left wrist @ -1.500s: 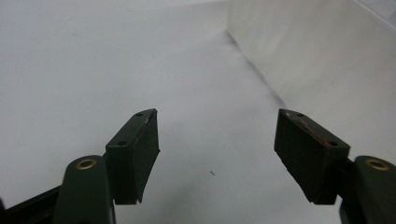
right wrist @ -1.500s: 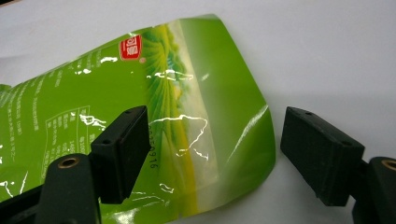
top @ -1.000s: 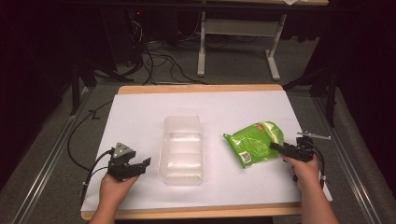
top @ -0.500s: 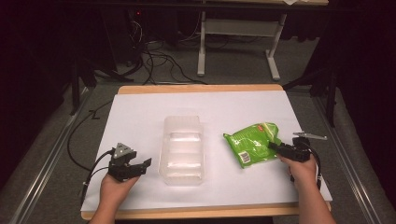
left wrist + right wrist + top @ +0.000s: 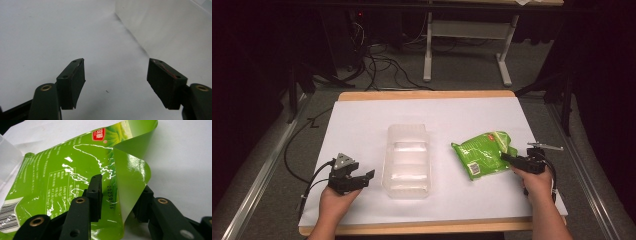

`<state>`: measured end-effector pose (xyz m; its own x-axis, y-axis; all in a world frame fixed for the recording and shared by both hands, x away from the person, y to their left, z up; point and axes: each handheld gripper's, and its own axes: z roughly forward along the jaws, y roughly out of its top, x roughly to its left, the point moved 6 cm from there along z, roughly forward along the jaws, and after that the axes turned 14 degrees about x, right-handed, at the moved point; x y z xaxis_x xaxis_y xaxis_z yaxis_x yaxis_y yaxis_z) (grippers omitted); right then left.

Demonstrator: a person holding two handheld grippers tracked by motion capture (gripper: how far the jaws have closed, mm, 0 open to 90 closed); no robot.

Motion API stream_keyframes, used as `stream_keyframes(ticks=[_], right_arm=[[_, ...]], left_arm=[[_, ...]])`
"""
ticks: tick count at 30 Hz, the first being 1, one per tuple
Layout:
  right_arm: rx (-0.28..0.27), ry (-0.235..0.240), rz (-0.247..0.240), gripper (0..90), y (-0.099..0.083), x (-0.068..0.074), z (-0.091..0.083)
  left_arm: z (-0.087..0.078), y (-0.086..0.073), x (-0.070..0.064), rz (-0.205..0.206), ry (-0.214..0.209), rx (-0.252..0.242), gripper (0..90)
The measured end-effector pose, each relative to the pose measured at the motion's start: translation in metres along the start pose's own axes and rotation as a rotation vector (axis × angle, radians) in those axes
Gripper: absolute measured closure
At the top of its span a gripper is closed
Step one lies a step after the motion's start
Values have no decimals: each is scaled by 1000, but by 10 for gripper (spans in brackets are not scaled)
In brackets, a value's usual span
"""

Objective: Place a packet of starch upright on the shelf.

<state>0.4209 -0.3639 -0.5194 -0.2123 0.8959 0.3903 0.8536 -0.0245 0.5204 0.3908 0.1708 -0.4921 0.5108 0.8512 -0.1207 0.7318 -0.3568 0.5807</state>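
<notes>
Precariously, the right tool straddles only the green pouch's curled flap near the desk's right edge; it could slip free. The left tool is spread, empty.

your left gripper has bare white sheet ahead; the clear tray walls off its right side, just beside it. your right gripper is against the green pouch, whose curled edge stands between the 2 jaws.
</notes>
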Motion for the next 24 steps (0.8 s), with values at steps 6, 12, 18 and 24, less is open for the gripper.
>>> stream_keyframes(ticks=[6,12,18,24], right_arm=[[3,-22,8,786,0,-2,-1],[5,-76,-8,868,-1,-1,-3],[-11,-101,-33,899,-1,3,-9],[-37,-120,-83,900,3,10,-15]], left_arm=[[-3,0,0,1,-6,-7,311],[-3,0,-1,1,-10,-9,311],[-4,0,-1,-3,-14,-14,311],[-4,0,-1,2,-16,-13,311]])
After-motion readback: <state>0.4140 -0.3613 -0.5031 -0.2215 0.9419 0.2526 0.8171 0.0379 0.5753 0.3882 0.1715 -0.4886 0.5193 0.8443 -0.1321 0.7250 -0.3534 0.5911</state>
